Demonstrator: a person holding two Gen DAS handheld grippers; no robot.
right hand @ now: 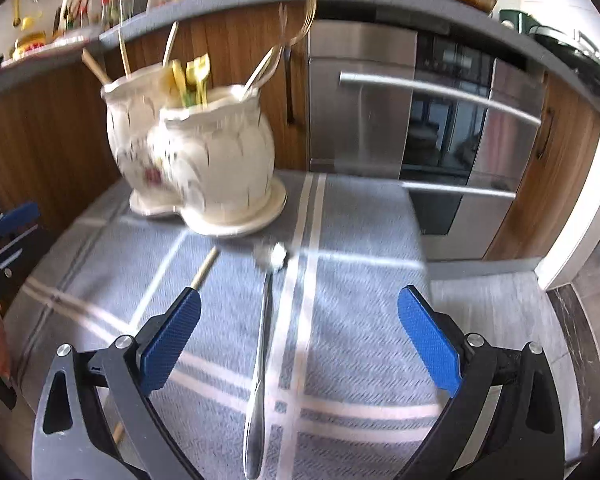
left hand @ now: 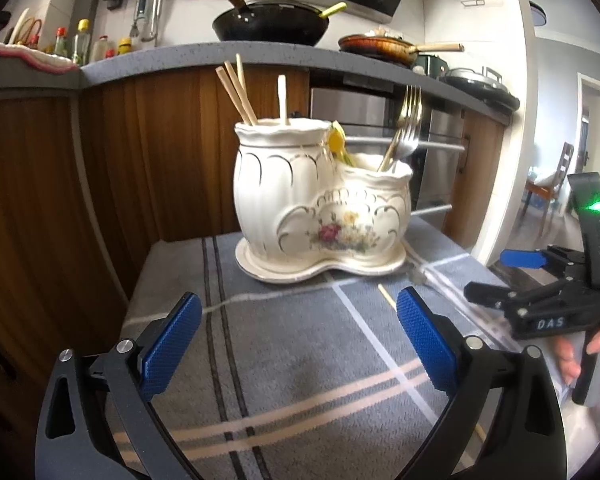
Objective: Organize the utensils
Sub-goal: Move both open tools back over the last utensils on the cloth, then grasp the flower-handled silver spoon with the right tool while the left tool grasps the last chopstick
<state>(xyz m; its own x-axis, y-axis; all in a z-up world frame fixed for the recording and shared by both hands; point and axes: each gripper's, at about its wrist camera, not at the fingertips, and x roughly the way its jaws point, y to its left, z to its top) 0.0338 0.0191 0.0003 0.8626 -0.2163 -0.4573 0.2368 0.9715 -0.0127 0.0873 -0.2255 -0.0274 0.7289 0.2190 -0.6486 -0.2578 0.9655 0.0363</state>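
We've got a grey plaid tablecloth (left hand: pixel 300 360) over the small table, and dead ahead of the left claw (left hand: pixel 298 344) sits the white ceramic utensil holder (left hand: pixel 320 204) with the flower print, on its matching saucer. Its taller pot holds wooden chopsticks (left hand: pixel 236 96), the lower pot holds forks (left hand: pixel 406 128), and some yellow-green utensils (right hand: pixel 192 76) poke up between the two.

Beyond the holder are wood cabinet fronts and a stainless oven (right hand: pixel 432 132); up on the kitchen counter sit a black wok (left hand: pixel 270 24) and a brown frying pan (left hand: pixel 384 46).

For the right claw (right hand: pixel 298 344), a metal spoon (right hand: pixel 262 344) lies flat on the cloth between its two fingers, bowl end pointing toward the holder, handle running back under the claw. A single chopstick (right hand: pixel 206 268) lies just left of the spoon, its near end hidden behind the left blue pad (right hand: pixel 172 340). Nothing stands between the claw and either one.

Both claws are spread wide and have hold of nothing. The left one hovers over the cloth, aimed at the holder. From the left wrist view, the right claw (left hand: pixel 496 276) sits off to the right edge of the table, with a hand (left hand: pixel 592 354) wrapped around its grip.
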